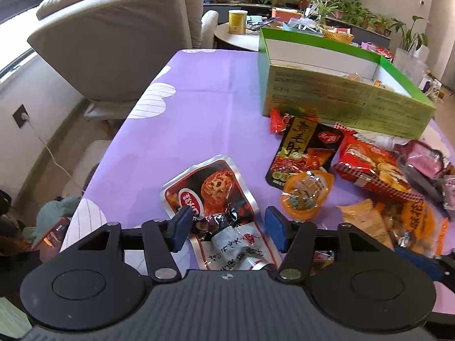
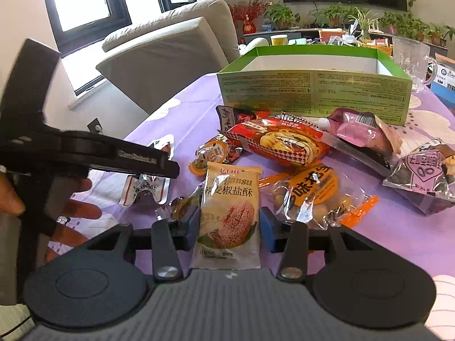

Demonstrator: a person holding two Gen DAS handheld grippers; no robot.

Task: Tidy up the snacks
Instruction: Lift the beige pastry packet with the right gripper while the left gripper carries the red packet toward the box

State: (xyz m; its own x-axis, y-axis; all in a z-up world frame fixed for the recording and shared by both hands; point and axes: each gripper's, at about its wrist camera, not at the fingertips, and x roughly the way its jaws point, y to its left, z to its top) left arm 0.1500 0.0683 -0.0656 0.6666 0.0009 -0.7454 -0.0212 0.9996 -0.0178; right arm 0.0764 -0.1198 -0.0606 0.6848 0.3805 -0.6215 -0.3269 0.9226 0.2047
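Observation:
A green open box (image 1: 341, 96) stands at the far side of the purple table; it also shows in the right wrist view (image 2: 312, 91). Snack packets lie in front of it. My left gripper (image 1: 229, 227) is open around a silver and red meat packet (image 1: 210, 190), its blue pads on either side of the packet's crumpled middle. My right gripper (image 2: 229, 224) stands with its blue pads against both sides of a cream biscuit packet (image 2: 230, 210); the packet is upright between them. The left gripper's body (image 2: 85, 153) shows at the left of the right wrist view.
Loose snacks: a black and red packet (image 1: 304, 153), a red cracker bag (image 2: 281, 142), an orange jelly cup (image 1: 307, 193), an orange nut bag (image 2: 312, 196), a pink pouch (image 2: 358, 133). A glass mug (image 2: 412, 62) stands right of the box. A beige sofa (image 1: 119, 37) stands beyond the table.

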